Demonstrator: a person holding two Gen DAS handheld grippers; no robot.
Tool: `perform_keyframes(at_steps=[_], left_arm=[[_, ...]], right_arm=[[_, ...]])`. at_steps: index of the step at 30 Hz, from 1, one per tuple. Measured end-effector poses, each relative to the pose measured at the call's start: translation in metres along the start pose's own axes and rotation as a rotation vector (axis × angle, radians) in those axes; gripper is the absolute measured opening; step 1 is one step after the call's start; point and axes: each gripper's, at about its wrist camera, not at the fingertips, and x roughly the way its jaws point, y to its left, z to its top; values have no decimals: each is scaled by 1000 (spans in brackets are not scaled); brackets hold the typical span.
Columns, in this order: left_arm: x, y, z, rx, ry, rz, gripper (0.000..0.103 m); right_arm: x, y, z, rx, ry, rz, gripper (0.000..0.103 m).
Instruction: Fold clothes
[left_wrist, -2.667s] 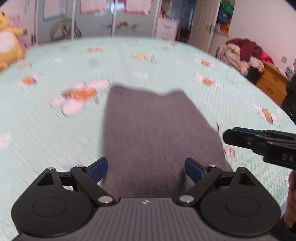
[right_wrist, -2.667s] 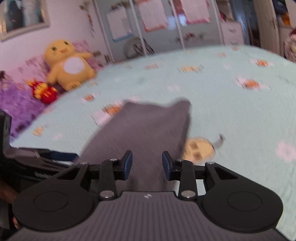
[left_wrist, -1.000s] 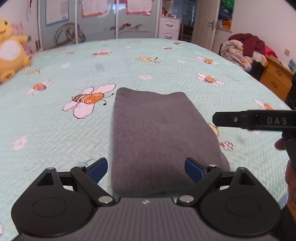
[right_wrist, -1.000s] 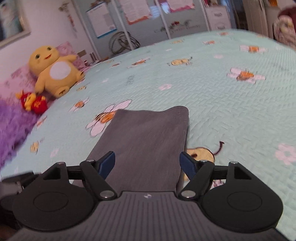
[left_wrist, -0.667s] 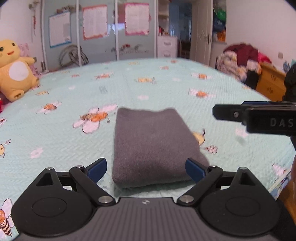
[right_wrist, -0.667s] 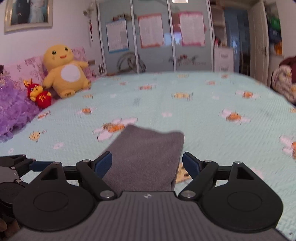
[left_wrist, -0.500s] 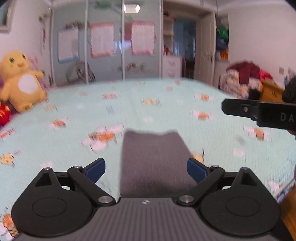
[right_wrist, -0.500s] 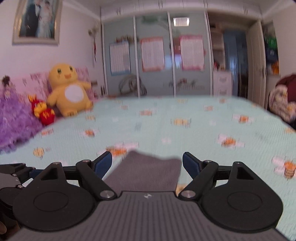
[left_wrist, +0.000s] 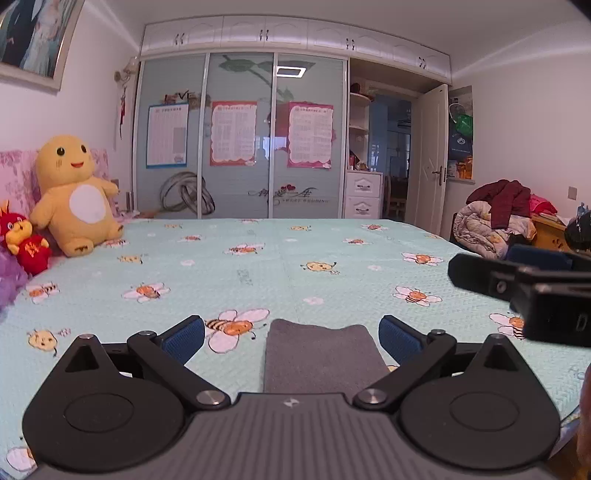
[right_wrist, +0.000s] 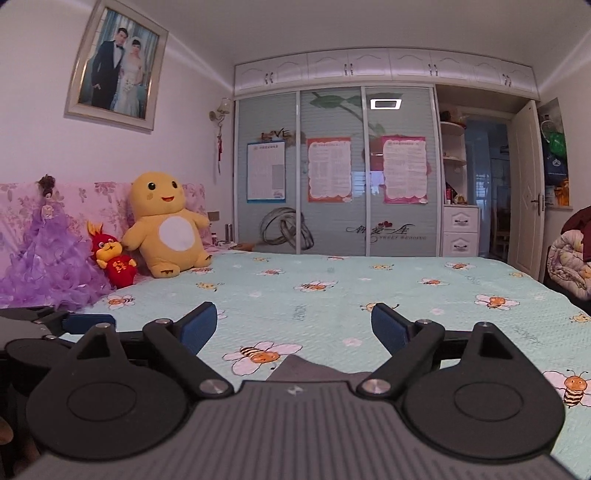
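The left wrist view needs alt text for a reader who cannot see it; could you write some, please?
A folded grey garment lies flat on a bee-print bedspread, beyond the open, empty left gripper. The right gripper juts in from the right; a yellow plush toy sits far left.

folded garment (left_wrist: 320, 354): grey matt fuzzy cloth | bedspread (left_wrist: 258, 273): quilted cloth (bee print) | wardrobe doors (left_wrist: 240, 136): glossy glass

Mint bedspread (left_wrist: 258, 266) with bee print fills foreground; yellow plush (right_wrist: 166, 225), red plush (right_wrist: 112, 260) against pink headboard (right_wrist: 96, 199); framed wedding photo (right_wrist: 114, 68) on white wall; glass sliding wardrobe (left_wrist: 240, 136) with posters; open white door (left_wrist: 428, 158); clothes pile (left_wrist: 495, 218) right
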Motion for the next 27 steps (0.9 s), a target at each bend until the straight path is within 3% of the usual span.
perform_keyframes(at_steps=[6,16,27], left_arm=[[3,0,-13,21,66,31,103],[15,11,-32,-33,175,-44,103],[27,8,-45,-8,238,-31,103]], right_arm=[[-3,4,-13,48,53,44,91],[7,-3,-39,146,151,79,91],[25,-4,-54,187,225,88,91]])
